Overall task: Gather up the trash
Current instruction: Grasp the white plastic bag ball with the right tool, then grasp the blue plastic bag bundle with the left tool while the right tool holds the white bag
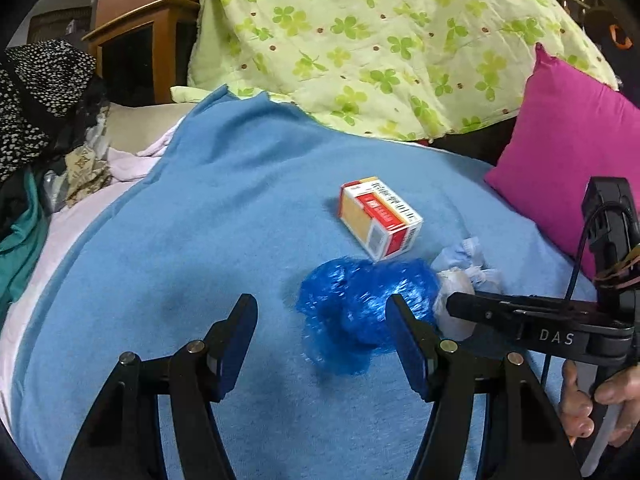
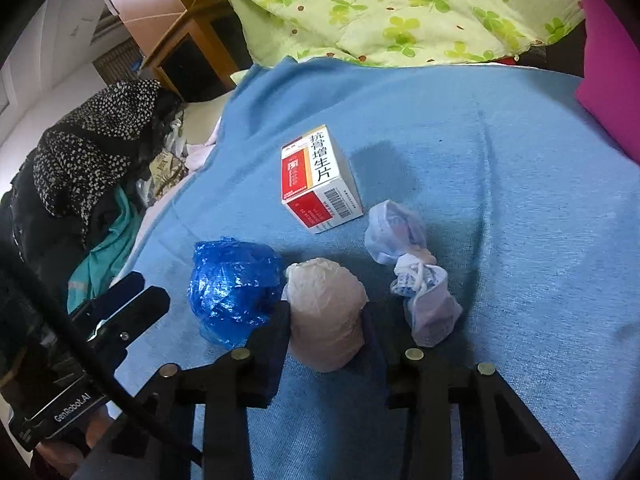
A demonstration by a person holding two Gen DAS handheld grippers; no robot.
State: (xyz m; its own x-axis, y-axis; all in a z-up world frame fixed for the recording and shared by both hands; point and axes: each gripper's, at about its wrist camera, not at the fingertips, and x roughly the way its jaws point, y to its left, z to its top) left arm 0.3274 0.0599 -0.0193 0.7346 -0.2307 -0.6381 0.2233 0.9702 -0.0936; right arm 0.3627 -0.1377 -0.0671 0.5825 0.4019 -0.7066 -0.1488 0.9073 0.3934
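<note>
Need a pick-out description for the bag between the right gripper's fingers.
On the blue blanket, below the medicine box, lies a cluster of bagged trash. The target is the beige bag, between the crinkly blue bag and the white knotted bag: the only plain, smooth, dome-shaped one.

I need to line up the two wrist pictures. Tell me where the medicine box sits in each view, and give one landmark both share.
Left wrist view: the medicine box lies right of centre on the blue blanket, just beyond the blue plastic bag.
Right wrist view: the medicine box sits at centre, up and right of the blue plastic bag, beyond the right claw.
Shared landmark: the green clover quilt along the top.
</note>
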